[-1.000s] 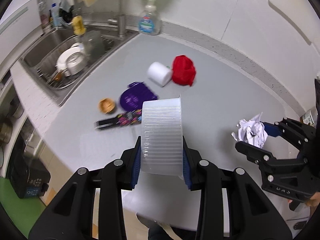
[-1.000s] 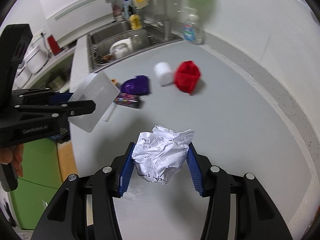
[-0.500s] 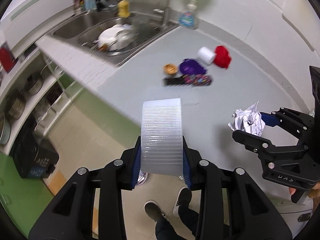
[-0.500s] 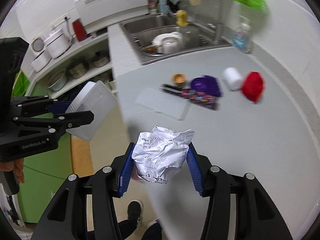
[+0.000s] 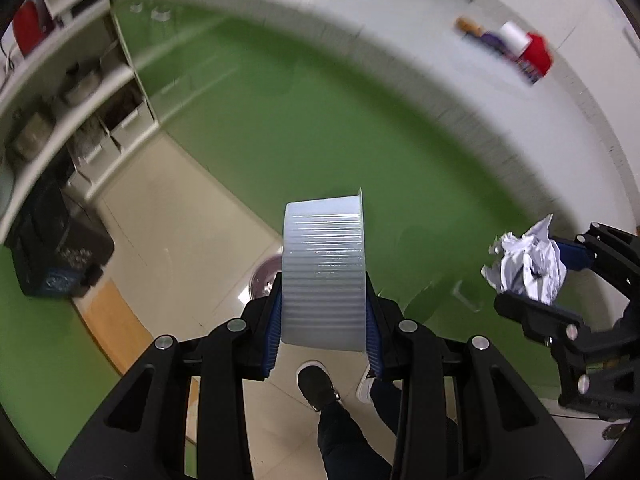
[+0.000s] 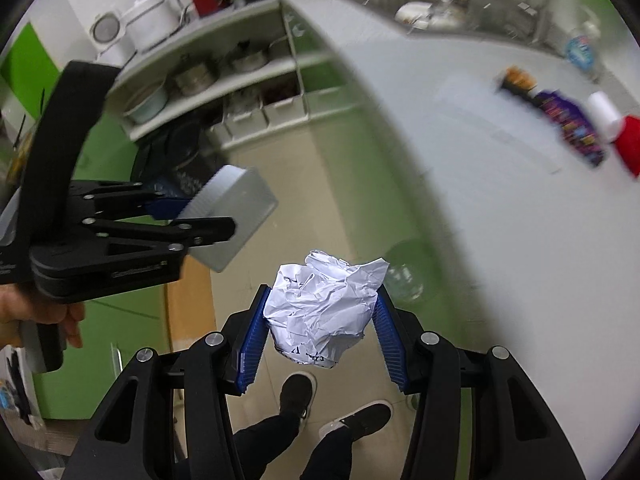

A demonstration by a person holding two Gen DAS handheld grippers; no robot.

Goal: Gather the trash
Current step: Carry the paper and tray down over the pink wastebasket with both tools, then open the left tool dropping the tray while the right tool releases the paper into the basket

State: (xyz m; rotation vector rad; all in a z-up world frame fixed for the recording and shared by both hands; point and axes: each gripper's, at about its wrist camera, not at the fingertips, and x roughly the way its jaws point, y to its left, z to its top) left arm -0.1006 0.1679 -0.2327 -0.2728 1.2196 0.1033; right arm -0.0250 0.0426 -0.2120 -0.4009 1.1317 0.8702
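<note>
My left gripper (image 5: 323, 340) is shut on a ribbed translucent plastic container (image 5: 323, 272), held on its side over the tiled floor. The same container (image 6: 230, 216) shows at the left of the right wrist view, in the left gripper (image 6: 188, 216). My right gripper (image 6: 320, 332) is shut on a crumpled white paper ball (image 6: 324, 308); the paper ball (image 5: 528, 260) also appears at the right of the left wrist view. Both grippers point steeply down, off the grey counter (image 6: 460, 128). More trash lies far back on that counter: a red cup (image 5: 538, 56), a white roll (image 5: 514, 34) and a dark wrapper (image 6: 572, 124).
Green cabinet fronts (image 5: 320, 120) drop below the counter edge. A round bin opening (image 5: 266, 276) shows just behind the container, on the floor. The person's shoes (image 6: 296, 396) stand on the tiles. Open shelves with pots (image 6: 208, 72) and a black bag (image 5: 56, 252) stand at the left.
Both grippers have swung back off the counter and downward, still holding the container and the paper ball. The counter trash now sits far off; floor, shoes and cabinets fill the views.
</note>
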